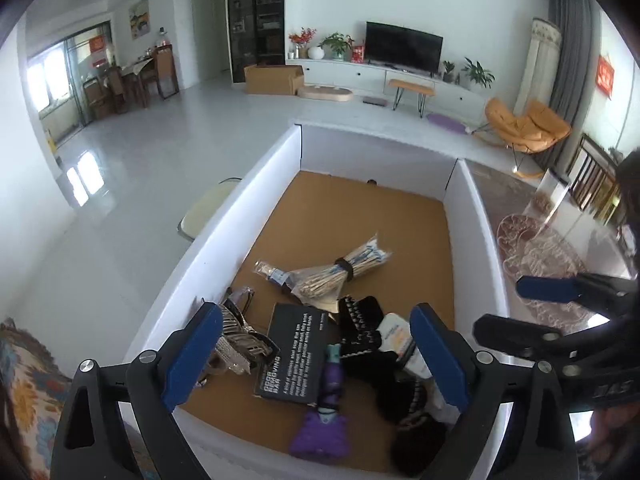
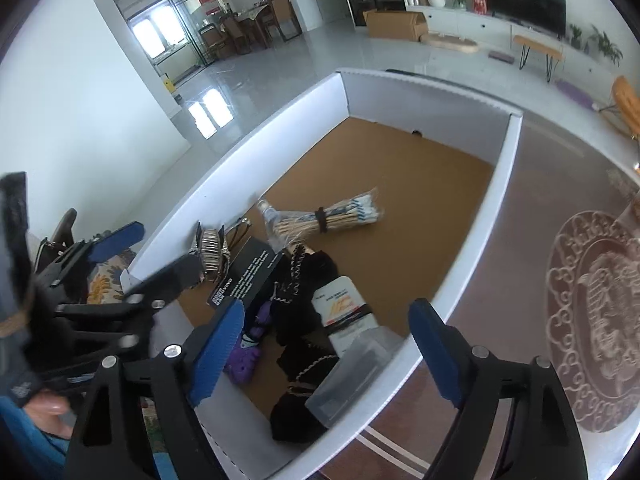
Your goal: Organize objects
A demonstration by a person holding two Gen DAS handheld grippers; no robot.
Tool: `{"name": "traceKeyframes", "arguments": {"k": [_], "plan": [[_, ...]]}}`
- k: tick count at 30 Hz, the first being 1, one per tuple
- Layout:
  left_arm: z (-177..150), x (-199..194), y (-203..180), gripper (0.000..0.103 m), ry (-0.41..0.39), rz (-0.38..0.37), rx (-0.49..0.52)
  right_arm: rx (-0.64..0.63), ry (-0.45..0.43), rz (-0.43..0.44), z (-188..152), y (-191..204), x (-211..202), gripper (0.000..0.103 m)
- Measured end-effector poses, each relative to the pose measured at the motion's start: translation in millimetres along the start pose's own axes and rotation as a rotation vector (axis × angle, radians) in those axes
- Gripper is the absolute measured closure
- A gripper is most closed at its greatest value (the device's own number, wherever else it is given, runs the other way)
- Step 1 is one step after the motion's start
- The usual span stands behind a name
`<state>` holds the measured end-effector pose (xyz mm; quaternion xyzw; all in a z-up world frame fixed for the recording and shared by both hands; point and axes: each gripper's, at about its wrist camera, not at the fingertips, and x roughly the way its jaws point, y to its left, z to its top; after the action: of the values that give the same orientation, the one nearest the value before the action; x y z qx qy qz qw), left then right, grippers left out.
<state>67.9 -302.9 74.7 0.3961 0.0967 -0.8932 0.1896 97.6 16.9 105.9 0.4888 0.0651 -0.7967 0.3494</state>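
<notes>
1. We are holding the left gripper (image 1: 316,344) over the box's (image 1: 256,184) near end, above the booklet (image 1: 294,356).
2. The stick bundle (image 1: 344,268) is lying beyond it.
3. The right gripper (image 2: 328,348) is hovering above the tube (image 2: 346,316).

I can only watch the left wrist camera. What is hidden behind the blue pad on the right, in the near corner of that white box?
Observer: A clear grey plastic case. It lies in that corner against the wall of the white box.
Visitor: And the white thing peeking out beside it?
Observer: That is a white tube with orange lettering. A thin black band is wrapped round it.
Visitor: Is the other claw holding anything?
Observer: No. The right gripper is open above that corner, and its blue pads press on nothing.
</notes>
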Motion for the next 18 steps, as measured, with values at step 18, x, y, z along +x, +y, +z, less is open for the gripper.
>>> {"name": "traceKeyframes", "arguments": {"k": [18], "plan": [[1, -16, -8, 0.001, 0.020, 0.235, 0.085, -0.090, -0.010, -0.079, 49, 40, 19, 0.018]]}}
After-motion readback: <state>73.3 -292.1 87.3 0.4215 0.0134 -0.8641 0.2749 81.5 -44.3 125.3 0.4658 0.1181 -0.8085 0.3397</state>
